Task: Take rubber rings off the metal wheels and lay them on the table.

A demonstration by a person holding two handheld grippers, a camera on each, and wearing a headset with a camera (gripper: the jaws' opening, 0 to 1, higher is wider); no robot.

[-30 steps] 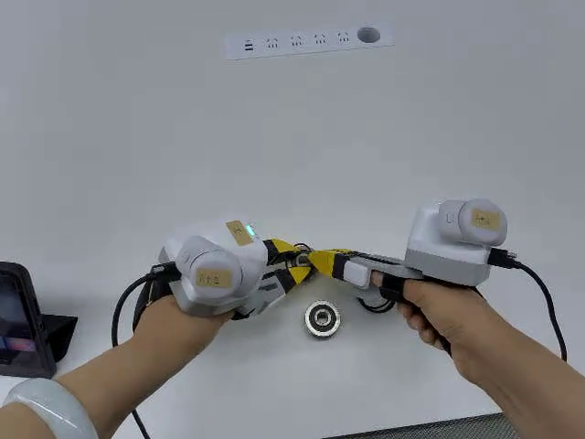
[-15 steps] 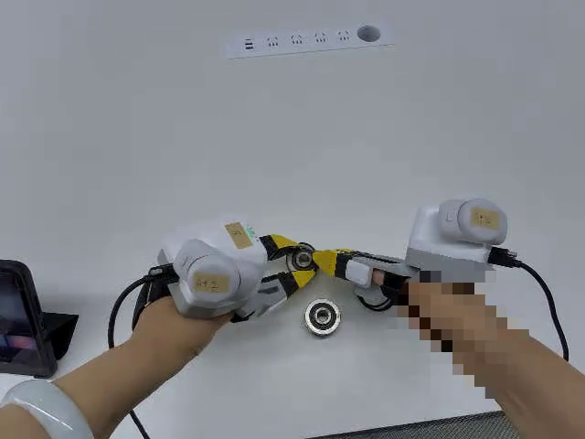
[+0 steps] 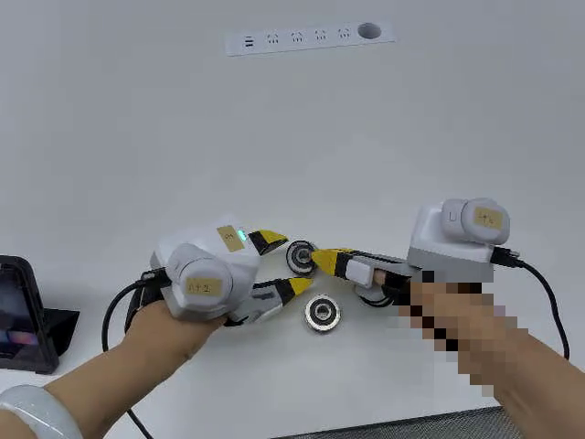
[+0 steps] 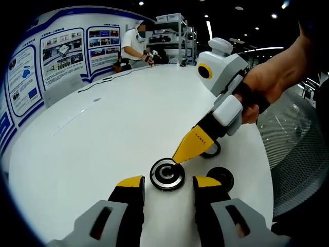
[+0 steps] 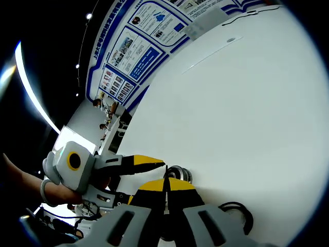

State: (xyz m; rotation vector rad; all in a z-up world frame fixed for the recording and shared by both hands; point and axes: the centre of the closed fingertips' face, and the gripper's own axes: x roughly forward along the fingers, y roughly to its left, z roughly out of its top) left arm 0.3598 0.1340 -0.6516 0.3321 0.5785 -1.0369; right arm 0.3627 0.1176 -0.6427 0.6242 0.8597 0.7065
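A small metal wheel (image 3: 300, 256) with a dark rubber rim sits at the tips of my right gripper (image 3: 322, 262), whose yellow jaws are shut and pinch the wheel's edge. The same wheel (image 4: 167, 174) lies just ahead of my left gripper (image 4: 168, 182), which is open, its jaws either side and apart from it. In the right gripper view the wheel (image 5: 178, 173) peeks past the right gripper (image 5: 165, 180). A second wheel (image 3: 322, 314) lies flat on the white table (image 3: 302, 137), nearer me. A loose black rubber ring (image 3: 373, 301) lies under the right gripper.
A white power strip (image 3: 309, 37) is set in the table far back. A dark tablet on a stand (image 3: 20, 315) is at the left edge. Black cables trail from both grippers. A metal mesh surface (image 3: 430, 428) borders the table's near edge.
My left gripper has opened, let go of the wheel and drawn back to the left. The right gripper stays shut at the wheel's edge.
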